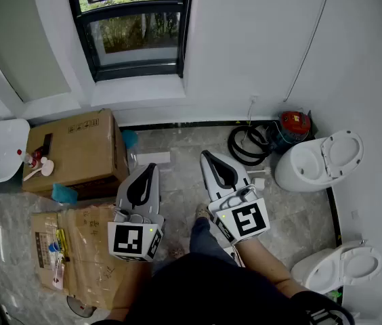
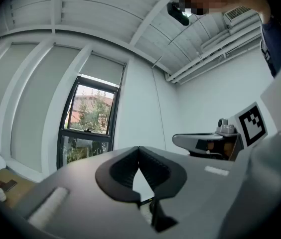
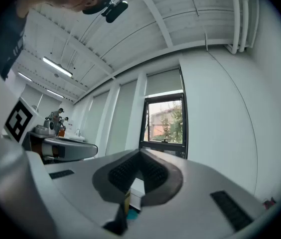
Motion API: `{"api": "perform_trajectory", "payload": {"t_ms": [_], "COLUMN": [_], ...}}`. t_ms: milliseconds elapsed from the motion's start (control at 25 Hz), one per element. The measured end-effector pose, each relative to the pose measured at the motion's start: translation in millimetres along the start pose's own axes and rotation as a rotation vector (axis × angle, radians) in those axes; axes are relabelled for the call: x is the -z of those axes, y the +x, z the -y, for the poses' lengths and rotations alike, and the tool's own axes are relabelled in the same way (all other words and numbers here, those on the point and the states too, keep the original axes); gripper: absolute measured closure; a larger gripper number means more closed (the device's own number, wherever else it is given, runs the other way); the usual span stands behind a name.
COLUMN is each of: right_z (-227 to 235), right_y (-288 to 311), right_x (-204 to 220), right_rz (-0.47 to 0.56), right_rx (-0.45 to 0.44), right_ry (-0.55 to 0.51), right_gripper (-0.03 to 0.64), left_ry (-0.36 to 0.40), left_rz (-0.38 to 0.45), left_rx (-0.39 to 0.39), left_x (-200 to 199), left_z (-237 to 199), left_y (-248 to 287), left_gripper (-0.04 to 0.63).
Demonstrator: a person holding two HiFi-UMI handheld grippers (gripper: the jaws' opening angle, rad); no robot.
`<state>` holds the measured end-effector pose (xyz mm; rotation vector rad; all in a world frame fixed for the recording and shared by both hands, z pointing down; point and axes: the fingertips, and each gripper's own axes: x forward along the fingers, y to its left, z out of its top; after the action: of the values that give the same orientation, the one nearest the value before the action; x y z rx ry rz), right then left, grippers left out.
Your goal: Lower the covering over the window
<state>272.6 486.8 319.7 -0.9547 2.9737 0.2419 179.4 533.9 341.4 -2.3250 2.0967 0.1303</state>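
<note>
While the roller blind [image 2: 104, 68] sits rolled up above the window [image 2: 87, 126], it probably handles light and soft; its stiffer bottom edge looks best to grasp. Left gripper [image 1: 150, 170] and right gripper [image 1: 206, 156] hover far below, jaws clenched, empty.

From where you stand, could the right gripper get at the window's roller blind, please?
Probably not yet: the right gripper, shut, sits well short of the window, and the roller blind is rolled high. The floor ahead looks free for a step closer; the cardboard box stands left.
</note>
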Motion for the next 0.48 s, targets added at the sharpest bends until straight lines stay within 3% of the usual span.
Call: {"api": "perform_trajectory", "payload": {"t_ms": [120,480], "right_z": [21,113], "right_y": [21,84], "right_x": [3,16], "right_rz": [0.008,0.034], "right_rx": [0.002,0.026], "right_ry": [-0.026,0.045], "right_gripper": [0.604,0.604], "left_ry": [0.014,0.03], "left_rz": [0.009,-0.001], "left_rx": [-0.012,-0.052], "left_x": [-1,1], "left_z": [-12,-36], "left_y": [27,124], "left_gripper": [0.584,0.584]}}
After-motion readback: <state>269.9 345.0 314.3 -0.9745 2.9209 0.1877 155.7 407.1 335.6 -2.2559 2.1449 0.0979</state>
